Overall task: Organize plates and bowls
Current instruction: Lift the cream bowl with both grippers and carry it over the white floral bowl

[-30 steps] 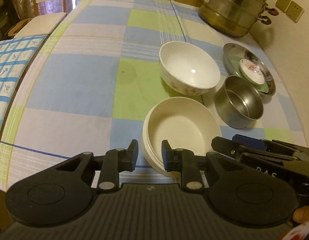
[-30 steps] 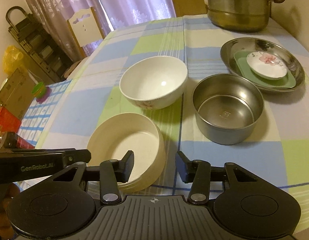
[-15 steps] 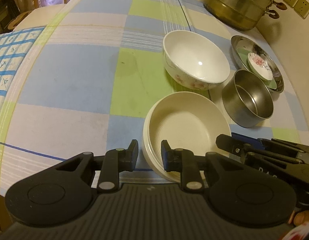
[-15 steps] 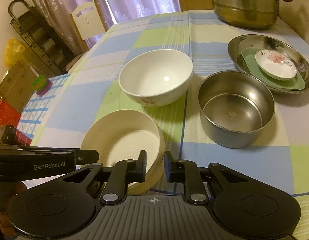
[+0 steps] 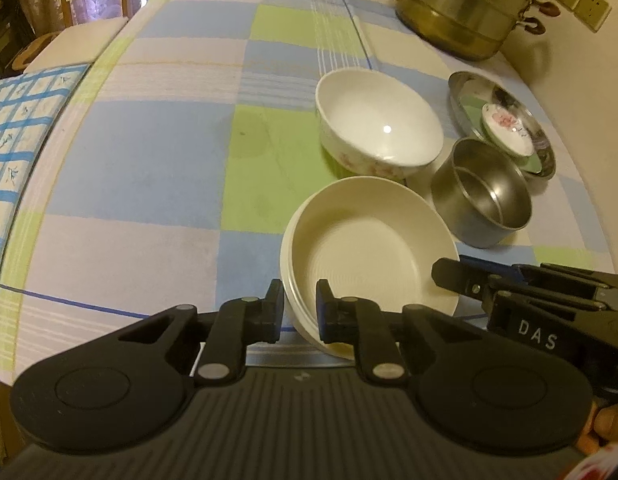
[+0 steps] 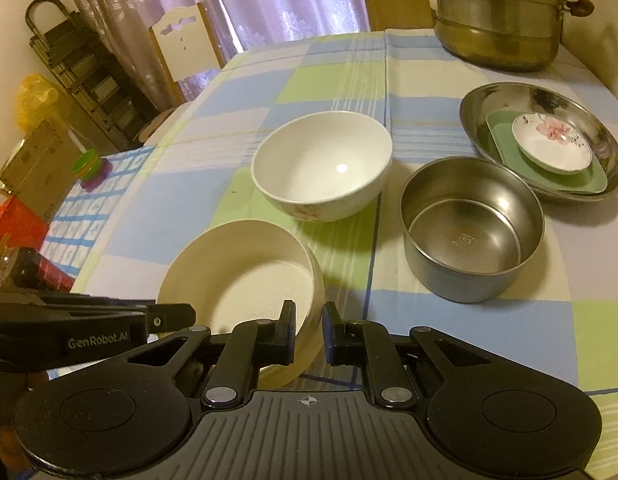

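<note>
A cream ribbed bowl [image 5: 369,248] [image 6: 237,268] sits nearest me on the checked tablecloth. My left gripper [image 5: 299,308] has the bowl's near-left rim between its pads, and its jaws are closing on it. My right gripper [image 6: 309,330] straddles the bowl's near-right wall, its jaws also closing with the wall pinched between them. Each gripper shows in the other's view, the right gripper [image 5: 447,274] and the left gripper [image 6: 177,316]. Behind stand a white floral bowl [image 5: 379,120] [image 6: 321,164] and a steel bowl [image 5: 489,196] [image 6: 469,224].
A steel plate [image 6: 477,108] at the right holds a green dish [image 6: 497,132] and a small floral saucer [image 6: 549,140]. A big steamer pot [image 6: 497,20] stands at the far right by the wall. A chair [image 6: 181,44] and a rack are beyond the table's left edge.
The right gripper's jaws came together from wide apart onto the cream bowl's wall. The left gripper's jaws narrowed onto the rim. The bowl now looks slightly tipped.
</note>
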Motion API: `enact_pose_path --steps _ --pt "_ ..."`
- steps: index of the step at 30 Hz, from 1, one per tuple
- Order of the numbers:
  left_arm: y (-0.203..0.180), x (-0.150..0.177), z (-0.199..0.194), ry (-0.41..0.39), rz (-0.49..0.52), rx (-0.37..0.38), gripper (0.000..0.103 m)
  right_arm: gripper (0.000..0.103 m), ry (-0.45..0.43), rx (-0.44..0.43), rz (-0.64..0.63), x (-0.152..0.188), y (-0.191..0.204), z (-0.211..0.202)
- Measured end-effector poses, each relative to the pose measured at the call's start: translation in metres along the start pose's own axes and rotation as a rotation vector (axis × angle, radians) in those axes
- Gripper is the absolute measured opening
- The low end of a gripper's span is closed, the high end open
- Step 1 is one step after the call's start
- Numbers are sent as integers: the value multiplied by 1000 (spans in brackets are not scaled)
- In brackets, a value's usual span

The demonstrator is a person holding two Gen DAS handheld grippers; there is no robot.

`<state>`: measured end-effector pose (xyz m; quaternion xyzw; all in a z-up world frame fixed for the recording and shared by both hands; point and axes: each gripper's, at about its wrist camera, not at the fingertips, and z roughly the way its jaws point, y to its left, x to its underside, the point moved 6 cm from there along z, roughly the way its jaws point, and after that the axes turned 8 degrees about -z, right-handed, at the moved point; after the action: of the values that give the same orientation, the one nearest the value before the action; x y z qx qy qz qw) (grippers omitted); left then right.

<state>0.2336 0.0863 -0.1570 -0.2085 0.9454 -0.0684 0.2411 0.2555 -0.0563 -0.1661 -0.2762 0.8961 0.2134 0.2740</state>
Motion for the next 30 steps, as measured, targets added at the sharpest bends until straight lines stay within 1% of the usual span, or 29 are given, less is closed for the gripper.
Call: enact_pose_path --steps 6,13,22,25,30 --pt "-6 -10 -22 -29 17 15 14 14 -16 6 -13 -10 7 -18" --pt "-20 -31 -39 -85 47 37 14 14 -65 13 -7 -34 5 -38" --pt "-40 -68 -37 -127 62 64 15 14 -129 24 15 -75 -13 -47" --pt "-46 -78 -32 -123 62 71 15 14 -138 29 24 -84 -21 -47" --pt "-52 -94 -22 -135 68 56 15 14 -136 26 42 -95 -33 -39"
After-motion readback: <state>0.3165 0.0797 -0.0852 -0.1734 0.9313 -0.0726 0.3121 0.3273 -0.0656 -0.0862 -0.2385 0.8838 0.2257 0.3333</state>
